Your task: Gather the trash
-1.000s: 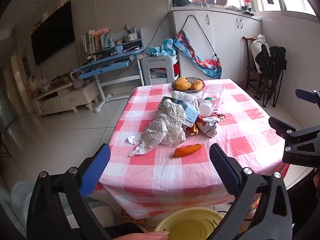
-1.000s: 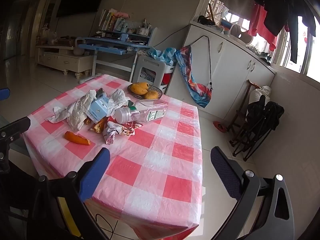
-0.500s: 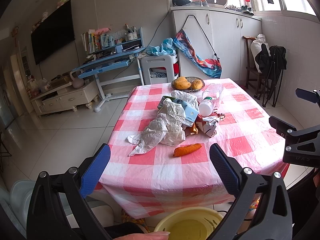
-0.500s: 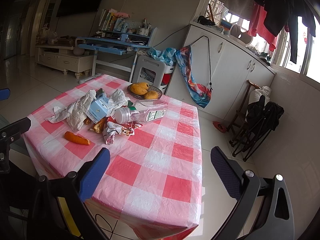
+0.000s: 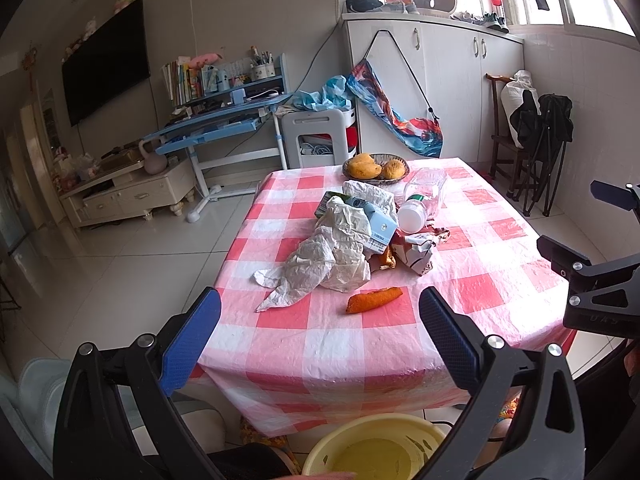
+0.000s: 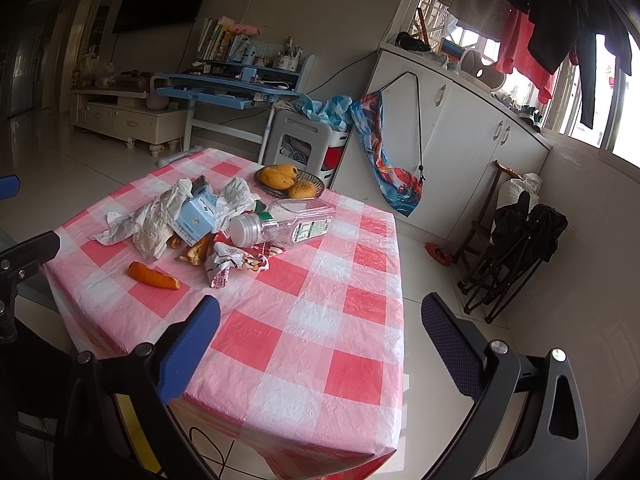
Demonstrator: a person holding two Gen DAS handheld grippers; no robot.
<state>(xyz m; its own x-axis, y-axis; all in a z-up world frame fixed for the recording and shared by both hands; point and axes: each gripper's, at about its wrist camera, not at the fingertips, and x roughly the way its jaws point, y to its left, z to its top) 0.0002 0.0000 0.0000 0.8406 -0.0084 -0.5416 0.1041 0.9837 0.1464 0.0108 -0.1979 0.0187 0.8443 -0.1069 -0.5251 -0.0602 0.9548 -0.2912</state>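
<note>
A wicker basket of mangoes [image 5: 376, 168] sits at the far edge of the red-checked tablecloth [image 5: 472, 292]. A black television [image 5: 106, 76] hangs at upper left, with a blue desk [image 5: 216, 124] below and white cabinets [image 5: 452, 92] at upper right.

At the bottom of each wrist view, the left gripper [image 5: 320, 334] and right gripper [image 6: 320, 336] are showing black angular frames, silver screws at the joints, and textured blue pads [image 5: 191, 342] lining the fingers. Faint lettering is marking the black frame at right.
</note>
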